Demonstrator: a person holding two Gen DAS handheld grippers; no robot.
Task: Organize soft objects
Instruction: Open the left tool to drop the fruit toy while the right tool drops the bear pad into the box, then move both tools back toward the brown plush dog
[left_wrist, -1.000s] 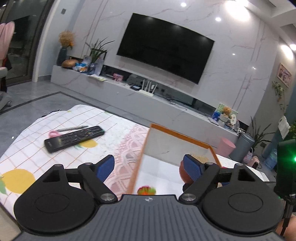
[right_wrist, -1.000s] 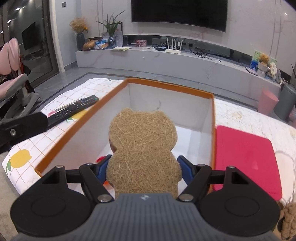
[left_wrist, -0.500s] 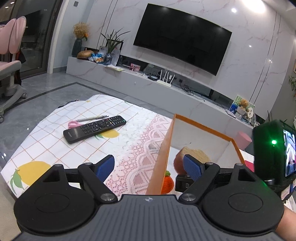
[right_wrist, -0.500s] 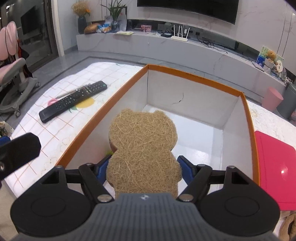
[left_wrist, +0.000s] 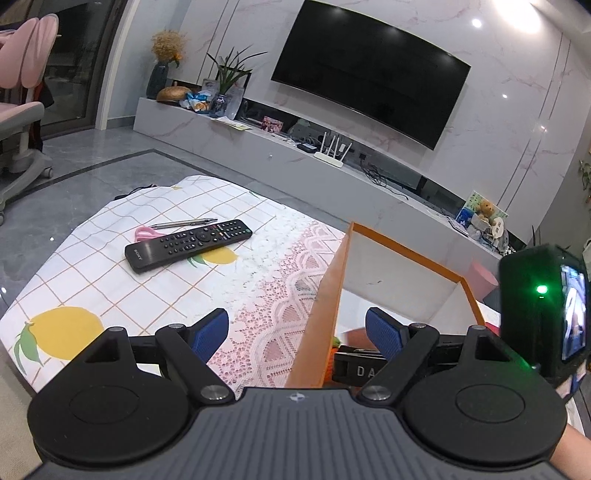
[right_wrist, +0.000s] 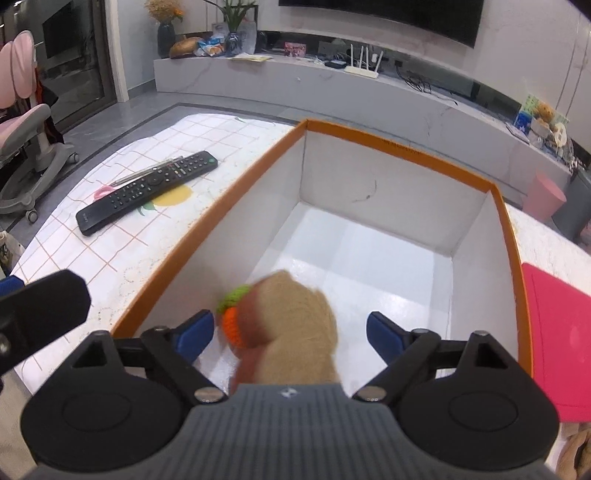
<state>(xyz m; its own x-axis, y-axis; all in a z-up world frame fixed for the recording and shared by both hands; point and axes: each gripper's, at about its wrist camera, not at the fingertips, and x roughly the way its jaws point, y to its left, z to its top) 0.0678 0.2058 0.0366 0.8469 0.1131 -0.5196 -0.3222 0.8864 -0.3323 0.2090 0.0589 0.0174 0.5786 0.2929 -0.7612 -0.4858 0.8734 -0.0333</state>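
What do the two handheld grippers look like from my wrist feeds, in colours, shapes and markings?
Both match: the left gripper and right gripper have a ribbed dark grey body with a small round logo, two black disc-shaped housings, black linkage arms with silver pivot pins, and blue textured finger pads. The right unit also shows a green light and a small lit screen.

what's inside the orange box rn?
In the orange box: a tan fibre sponge, blurred, between the opening right claw fingers, pads clear of it, and a crocheted carrot beside it. The sponge and claw body hide the floor beneath.
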